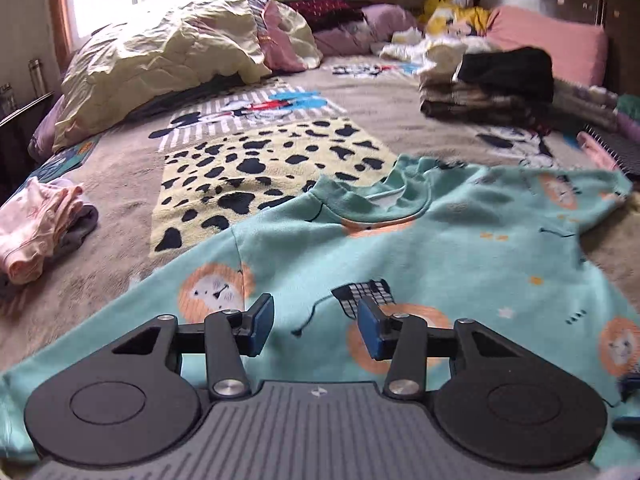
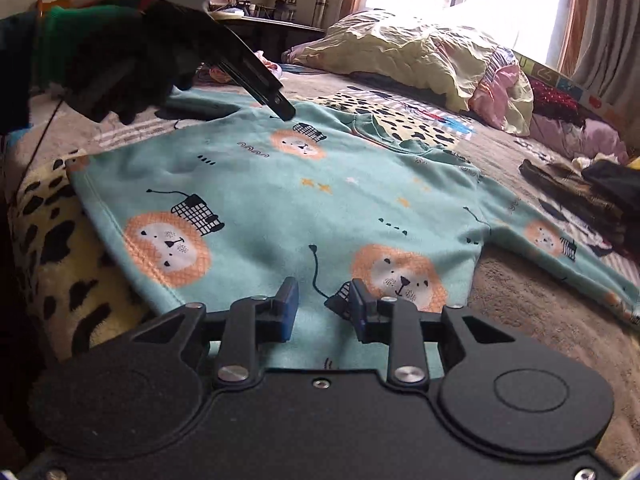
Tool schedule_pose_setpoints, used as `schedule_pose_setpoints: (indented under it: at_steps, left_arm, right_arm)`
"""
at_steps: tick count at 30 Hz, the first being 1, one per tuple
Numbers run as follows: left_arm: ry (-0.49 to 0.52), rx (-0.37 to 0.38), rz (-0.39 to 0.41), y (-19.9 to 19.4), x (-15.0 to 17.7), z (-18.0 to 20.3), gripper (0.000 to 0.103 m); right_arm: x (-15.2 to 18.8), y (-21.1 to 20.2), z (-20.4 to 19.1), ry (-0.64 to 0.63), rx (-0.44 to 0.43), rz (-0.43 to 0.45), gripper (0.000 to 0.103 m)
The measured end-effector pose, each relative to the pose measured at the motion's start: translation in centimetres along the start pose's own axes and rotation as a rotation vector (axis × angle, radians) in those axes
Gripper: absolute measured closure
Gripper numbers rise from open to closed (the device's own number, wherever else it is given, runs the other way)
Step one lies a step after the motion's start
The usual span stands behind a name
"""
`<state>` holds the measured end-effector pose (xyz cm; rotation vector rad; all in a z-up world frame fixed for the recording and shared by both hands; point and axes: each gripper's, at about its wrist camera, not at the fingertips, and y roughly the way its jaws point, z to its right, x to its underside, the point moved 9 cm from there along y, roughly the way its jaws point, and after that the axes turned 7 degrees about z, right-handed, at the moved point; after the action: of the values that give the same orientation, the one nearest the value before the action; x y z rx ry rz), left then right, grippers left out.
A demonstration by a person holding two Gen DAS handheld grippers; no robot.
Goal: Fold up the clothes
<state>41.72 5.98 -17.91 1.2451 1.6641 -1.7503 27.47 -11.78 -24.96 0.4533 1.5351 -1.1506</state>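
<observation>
Hovering over shirt [image 1: 400,248] lower centre, left gripper [image 1: 316,320] parted, empty. Right view: shirt spread flat mid-frame on bed [image 2: 540,312]; right gripper [image 2: 324,304] agape, holding nothing, near hem. Probably pre-fold; next needs pinching sleeve or hem.

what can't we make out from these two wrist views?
- Lion shirt hem: left wrist view, hidden by the left gripper body; in the right wrist view the right gripper covers part.
- Far sleeve end: right wrist view, cut off by the frame edge.
- Folded pile: blurred, items indistinct.
</observation>
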Motion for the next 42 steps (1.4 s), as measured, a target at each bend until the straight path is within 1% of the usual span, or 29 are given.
schedule_pose_setpoints:
  at_steps: [2, 4, 6, 7, 9, 10, 11, 12, 13, 14, 15, 16, 18, 19, 21, 23, 24, 25, 27, 28, 29, 31, 33, 34, 35, 36, 37, 39, 42]
  left_arm:
    - [0.072, -0.022, -0.051, 3.8, 0.0, -0.1, 0.058]
    - [0.039, -0.016, -0.06, 6.6, -1.1, -1.4, 0.058]
    - [-0.06, -0.057, -0.064, 8.2, -2.7, -3.9, 0.059]
    - [-0.086, -0.058, -0.059, 8.0, -3.2, -4.2, 0.065]
    - [-0.135, -0.055, -0.049, 7.5, -4.1, -4.6, 0.065]
    - [-0.112, -0.054, -0.025, 6.6, -4.6, -3.7, 0.065]
    - [-0.097, -0.031, -0.021, 6.2, -5.0, -2.6, 0.065]
    - [-0.081, 0.019, -0.026, 5.9, -4.9, -1.1, 0.065]
    - [-0.061, 0.064, -0.046, 6.1, -4.4, 0.4, 0.063]
    - [-0.028, 0.071, -0.081, 7.1, -3.8, 1.5, 0.063]
    - [-0.003, 0.041, -0.107, 8.4, -3.4, 1.7, 0.063]
    - [-0.029, 0.029, -0.098, 9.6, -3.5, 1.1, 0.062]
    - [-0.184, 0.019, -0.097, 11.6, -4.5, -1.1, 0.067]
    - [-0.212, -0.003, -0.098, 11.8, -5.2, -1.7, 0.075]
    - [-0.194, -0.009, -0.067, 10.6, -6.8, -1.2, 0.074]
    - [-0.157, 0.029, -0.063, 8.9, -7.4, 0.6, 0.074]
    - [-0.142, 0.045, -0.074, 8.4, -7.1, 1.5, 0.073]
    - [-0.126, 0.047, -0.092, 8.4, -6.5, 2.0, 0.07]
    - [-0.096, -0.003, -0.16, 10.7, -4.7, 1.9, 0.067]
    - [-0.134, 0.006, -0.151, 11.6, -4.0, 1.3, 0.064]
    - [-0.211, 0.018, -0.136, 11.6, -4.2, 0.6, 0.064]
    - [-0.285, 0.011, -0.081, 9.8, -5.7, 0.1, 0.064]
    - [-0.264, 0.007, -0.016, 7.1, -6.5, 0.6, 0.048]
    - [-0.251, 0.005, 0.017, 5.7, -6.9, 0.9, 0.042]
    - [-0.247, 0.008, 0.038, 4.2, -6.7, 1.6, 0.042]
    - [-0.245, 0.039, 0.048, 3.0, -6.3, 2.6, 0.042]
    - [-0.243, 0.071, 0.051, 2.0, -5.8, 3.8, 0.042]
    - [-0.179, 0.127, 0.024, 0.6, -3.9, 7.3, 0.042]
    - [-0.06, 0.103, -0.037, -0.6, 0.1, 11.4, 0.043]
  right_arm:
    - [0.2, 0.1, 1.0, 0.104, -0.041, 0.01, 0.074]
    - [0.2, 0.3, 1.3, 0.135, -0.063, 0.009, 0.072]
    - [0.4, 0.5, 1.1, 0.132, -0.079, 0.012, 0.071]
    - [0.5, 0.5, 1.2, 0.141, -0.089, 0.013, 0.071]
    - [0.5, 0.5, 1.5, 0.171, -0.113, 0.014, 0.071]
    - [0.5, 0.5, 1.5, 0.182, -0.12, 0.015, 0.071]
    - [0.4, 0.5, 1.5, 0.187, -0.126, 0.015, 0.07]
    - [0.4, 0.5, 1.5, 0.189, -0.135, 0.015, 0.066]
    - [0.3, 0.5, 1.4, 0.19, -0.146, 0.016, 0.061]
    - [0.3, 0.5, 1.3, 0.191, -0.159, 0.016, 0.058]
    - [0.2, 0.6, 1.2, 0.192, -0.17, 0.018, 0.054]
    - [0.2, 0.6, 1.2, 0.192, -0.176, 0.019, 0.053]
    - [0.2, 0.5, 1.2, 0.197, -0.184, 0.02, 0.053]
    - [0.2, 0.4, 1.3, 0.2, -0.188, 0.021, 0.053]
    - [0.2, 0.4, 1.3, 0.204, -0.191, 0.019, 0.053]
    - [0.1, 0.4, 1.3, 0.205, -0.195, 0.017, 0.052]
    - [0.0, 0.4, 1.4, 0.207, -0.201, 0.017, 0.052]
    - [0.0, 0.5, 1.5, 0.21, -0.207, 0.018, 0.052]
    - [0.0, 0.6, 1.7, 0.227, -0.218, 0.021, 0.052]
    - [0.0, 0.5, 1.8, 0.229, -0.221, 0.023, 0.052]
    - [0.1, 0.5, 1.7, 0.226, -0.222, 0.024, 0.052]
    - [0.1, 0.4, 1.7, 0.224, -0.224, 0.026, 0.052]
    - [0.1, 0.4, 1.7, 0.219, -0.224, 0.027, 0.052]
    - [0.0, 0.4, 1.7, 0.214, -0.221, 0.027, 0.052]
    - [-0.1, 0.3, 1.6, 0.207, -0.215, 0.028, 0.052]
    - [-0.2, 0.2, 1.6, 0.196, -0.203, 0.033, 0.052]
    - [-0.3, 0.0, 1.4, 0.184, -0.193, 0.036, 0.052]
    - [-0.1, -0.3, 1.1, 0.17, -0.185, 0.028, 0.051]
    - [0.1, -1.1, 1.1, 0.154, -0.157, 0.023, 0.051]
